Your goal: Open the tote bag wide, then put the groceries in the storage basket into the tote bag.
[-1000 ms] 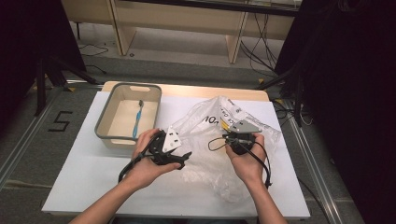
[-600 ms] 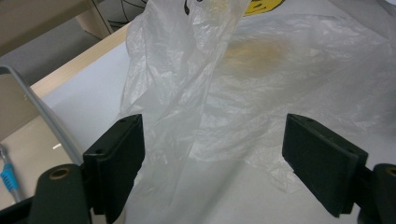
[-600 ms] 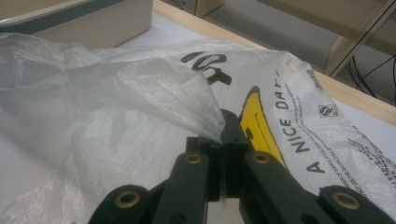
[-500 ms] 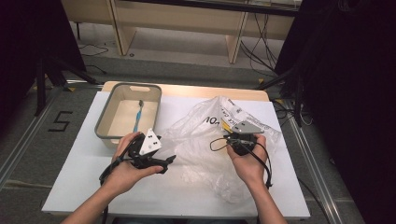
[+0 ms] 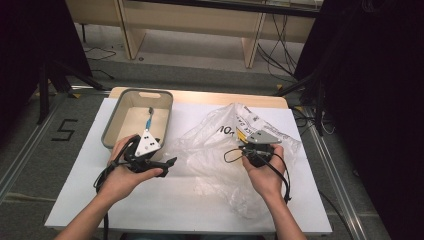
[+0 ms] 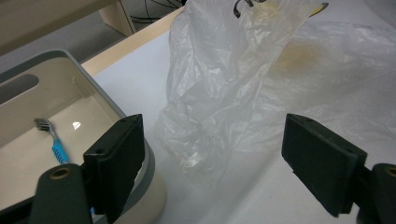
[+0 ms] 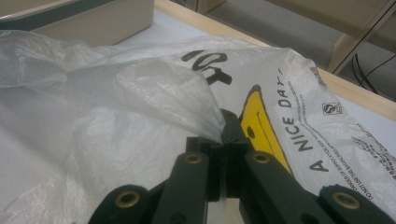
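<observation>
Translucent plastic forms the carrier bag (image 5: 220, 150), which lies crumpled on the white worktop (image 5: 190, 205) just to the right of the grey tub (image 5: 112, 125). The bag bears black print reading "10" and "A NICE DAY" plus a yellow mark, legible in the right gripper view (image 7: 140, 93).

Right tongs (image 5: 250, 145): the jaws are closed together and pinch a fold of the bag film between them; in the right gripper view (image 7: 223, 154) a thin edge of film sits in the closed gap. The right hand (image 5: 265, 172) grips the tool on the far side of the bag from the tub, resting over the bag.

Left tongs (image 5: 167, 162): the jaws stand wide apart and hold nothing. In the left gripper view (image 6: 219, 163) one jaw stands in front of the tub wall and the other over bare worktop, with the near edge of the bag (image 6: 224, 93) ahead of the gap and not touching either jaw. The left hand (image 5: 125, 175) holds the tool just in front of the tub's near corner.

Inside the tub (image 6: 154, 186) lies a toothbrush (image 6: 53, 140) with a blue handle, flat on the tub floor, well apart from the bag.
</observation>
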`<state>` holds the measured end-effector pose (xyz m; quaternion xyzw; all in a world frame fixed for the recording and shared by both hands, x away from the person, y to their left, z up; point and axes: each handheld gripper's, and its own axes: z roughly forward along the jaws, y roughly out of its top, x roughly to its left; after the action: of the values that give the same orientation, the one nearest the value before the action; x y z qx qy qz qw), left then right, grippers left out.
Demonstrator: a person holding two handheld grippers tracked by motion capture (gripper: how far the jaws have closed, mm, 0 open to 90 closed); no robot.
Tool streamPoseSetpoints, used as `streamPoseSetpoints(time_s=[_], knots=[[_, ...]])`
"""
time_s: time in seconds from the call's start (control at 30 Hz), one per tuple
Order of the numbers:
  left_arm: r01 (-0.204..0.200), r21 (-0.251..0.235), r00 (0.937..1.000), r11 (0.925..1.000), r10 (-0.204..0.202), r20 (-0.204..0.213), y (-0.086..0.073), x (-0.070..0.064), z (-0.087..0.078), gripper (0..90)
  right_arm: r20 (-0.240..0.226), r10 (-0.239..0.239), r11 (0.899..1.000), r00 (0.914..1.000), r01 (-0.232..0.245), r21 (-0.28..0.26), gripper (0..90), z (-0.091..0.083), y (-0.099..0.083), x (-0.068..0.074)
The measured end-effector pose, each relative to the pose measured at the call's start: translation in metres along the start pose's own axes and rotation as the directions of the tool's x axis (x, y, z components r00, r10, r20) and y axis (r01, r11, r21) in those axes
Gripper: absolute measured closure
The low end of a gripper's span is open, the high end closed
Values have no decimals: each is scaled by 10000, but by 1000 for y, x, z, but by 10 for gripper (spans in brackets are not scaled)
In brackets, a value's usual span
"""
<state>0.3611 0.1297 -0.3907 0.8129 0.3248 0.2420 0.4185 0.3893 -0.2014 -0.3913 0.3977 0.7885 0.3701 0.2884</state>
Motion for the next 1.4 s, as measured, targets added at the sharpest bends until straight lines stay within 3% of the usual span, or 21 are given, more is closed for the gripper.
streamPoseSetpoints(time_s=[0.4,1.13,1.4], knots=[[275,192,9996,9994,-275,27,-5,13,-1,222,-15,104,9999,9999,-104,49,900,2,0,-3],[430,194,9990,9989,-428,-121,-4,19,-1,222,-12,168,9999,9999,-168,36,900,-1,-2,-5],[926,242,9954,9954,-919,-285,-6,28,1,227,-20,188,9998,9998,-188,81,900,1,-3,-5]])
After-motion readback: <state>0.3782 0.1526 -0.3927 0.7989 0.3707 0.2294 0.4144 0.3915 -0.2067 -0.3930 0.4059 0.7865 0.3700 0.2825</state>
